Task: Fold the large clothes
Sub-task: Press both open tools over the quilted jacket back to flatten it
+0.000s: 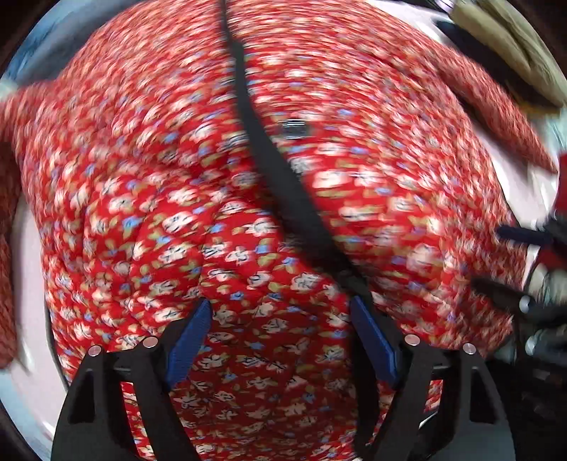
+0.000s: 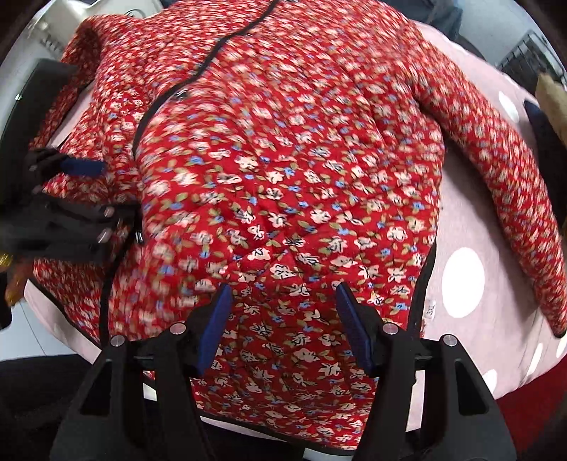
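A red quilted jacket with a small flower print lies spread front-up on a pink cover. Black trim runs down its front opening, with a dark snap beside it. In the right wrist view the jacket fills the middle and one sleeve stretches out to the right. My left gripper is open just above the jacket's lower front. My right gripper is open above the jacket near its hem. The left gripper also shows at the left edge of the right wrist view, over the jacket's other front panel.
The pink cover with white dots shows to the right of the jacket. A beige and dark item lies at the far right corner. A white appliance stands beyond the collar end. A red floor patch shows low right.
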A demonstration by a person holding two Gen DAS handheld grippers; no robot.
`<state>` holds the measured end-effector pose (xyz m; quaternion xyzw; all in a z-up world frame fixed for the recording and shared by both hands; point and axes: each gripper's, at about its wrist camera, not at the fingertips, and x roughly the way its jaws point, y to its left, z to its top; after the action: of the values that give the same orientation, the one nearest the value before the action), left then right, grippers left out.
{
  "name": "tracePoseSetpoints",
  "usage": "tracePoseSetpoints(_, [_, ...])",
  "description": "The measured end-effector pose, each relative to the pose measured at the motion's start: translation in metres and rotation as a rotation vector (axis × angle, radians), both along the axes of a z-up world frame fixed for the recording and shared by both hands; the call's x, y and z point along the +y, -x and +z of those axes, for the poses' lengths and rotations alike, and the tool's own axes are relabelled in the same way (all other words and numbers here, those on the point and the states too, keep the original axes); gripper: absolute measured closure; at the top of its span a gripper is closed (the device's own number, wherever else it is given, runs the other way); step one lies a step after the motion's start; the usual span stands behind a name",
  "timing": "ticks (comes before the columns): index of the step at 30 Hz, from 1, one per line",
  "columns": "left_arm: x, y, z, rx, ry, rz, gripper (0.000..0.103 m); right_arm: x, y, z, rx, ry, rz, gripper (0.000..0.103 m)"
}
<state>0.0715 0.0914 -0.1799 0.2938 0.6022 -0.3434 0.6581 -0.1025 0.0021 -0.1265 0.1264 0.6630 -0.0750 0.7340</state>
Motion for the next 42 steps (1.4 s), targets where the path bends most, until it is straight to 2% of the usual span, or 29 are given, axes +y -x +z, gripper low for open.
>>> tracePoseSetpoints(1, [0.000, 0.004, -0.003, -0.050, -0.039, -0.023, 0.026, -0.002, 0.000, -0.001, 0.003, -0.006, -0.013, 0.042])
tracePoseSetpoints(2, [0.001, 0.004, -0.007, -0.062, -0.062, -0.023, 0.024, -0.004, 0.001, -0.001, 0.003, -0.008, -0.021, 0.042])
tracePoseSetpoints(3, [0.009, -0.001, -0.012, -0.027, -0.058, 0.020, 0.022, -0.005, 0.001, -0.001, 0.003, -0.010, -0.026, 0.042])
tracePoseSetpoints(5, [0.029, -0.009, -0.006, 0.030, -0.003, 0.102, 0.023, -0.006, 0.000, -0.001, 0.003, -0.008, -0.026, 0.042])
tracePoseSetpoints(7, [0.047, -0.014, 0.004, 0.051, 0.020, 0.146, 0.023, -0.005, -0.002, 0.002, -0.005, -0.003, -0.014, 0.042])
tracePoseSetpoints(8, [0.053, -0.015, 0.008, 0.039, 0.013, 0.155, 0.023, -0.006, -0.003, 0.004, -0.011, -0.004, -0.009, 0.042])
tracePoseSetpoints(10, [0.070, -0.016, 0.019, -0.035, -0.008, 0.166, 0.023, -0.007, -0.002, 0.012, -0.034, -0.009, 0.004, 0.042])
tracePoseSetpoints(12, [0.085, -0.018, 0.025, -0.075, -0.011, 0.190, 0.017, -0.005, -0.006, 0.021, -0.068, -0.024, 0.023, 0.042])
tracePoseSetpoints(15, [0.112, -0.026, 0.015, -0.039, -0.036, 0.241, 0.014, 0.004, -0.019, 0.029, -0.115, -0.041, 0.067, 0.039])
tracePoseSetpoints(16, [0.119, -0.027, 0.012, -0.033, -0.041, 0.244, 0.013, 0.009, -0.024, 0.030, -0.127, -0.045, 0.088, 0.035])
tracePoseSetpoints(18, [0.127, -0.023, 0.004, -0.042, -0.046, 0.218, 0.010, 0.021, -0.034, 0.027, -0.128, -0.039, 0.139, 0.033])
tracePoseSetpoints(19, [0.135, -0.011, 0.004, -0.055, -0.049, 0.201, 0.009, 0.030, -0.040, 0.018, -0.102, -0.042, 0.184, 0.029])
tracePoseSetpoints(22, [0.139, 0.008, 0.007, -0.063, -0.065, 0.192, 0.009, 0.050, -0.050, -0.030, 0.061, 0.003, 0.274, 0.026])
tracePoseSetpoints(23, [0.137, 0.013, 0.004, -0.058, -0.062, 0.200, 0.007, 0.054, -0.051, -0.038, 0.060, 0.022, 0.285, 0.019])
tracePoseSetpoints(24, [0.153, 0.039, 0.002, -0.052, -0.055, 0.206, 0.006, 0.058, -0.052, -0.040, 0.030, 0.047, 0.295, 0.017])
tracePoseSetpoints(26, [0.188, 0.043, 0.000, -0.042, -0.033, 0.212, 0.005, 0.063, -0.055, -0.041, 0.025, 0.081, 0.321, 0.013])
tracePoseSetpoints(30, [0.183, 0.043, -0.006, -0.037, -0.057, 0.204, 0.005, 0.046, -0.062, -0.046, 0.009, -0.004, 0.263, 0.007])
tracePoseSetpoints(35, [0.140, 0.038, -0.009, -0.053, -0.101, 0.211, 0.005, 0.048, -0.057, -0.041, -0.040, 0.047, 0.259, 0.006])
tracePoseSetpoints(42, [0.136, 0.037, -0.010, -0.082, -0.100, 0.220, 0.005, 0.050, -0.057, -0.041, -0.034, 0.039, 0.239, 0.006])
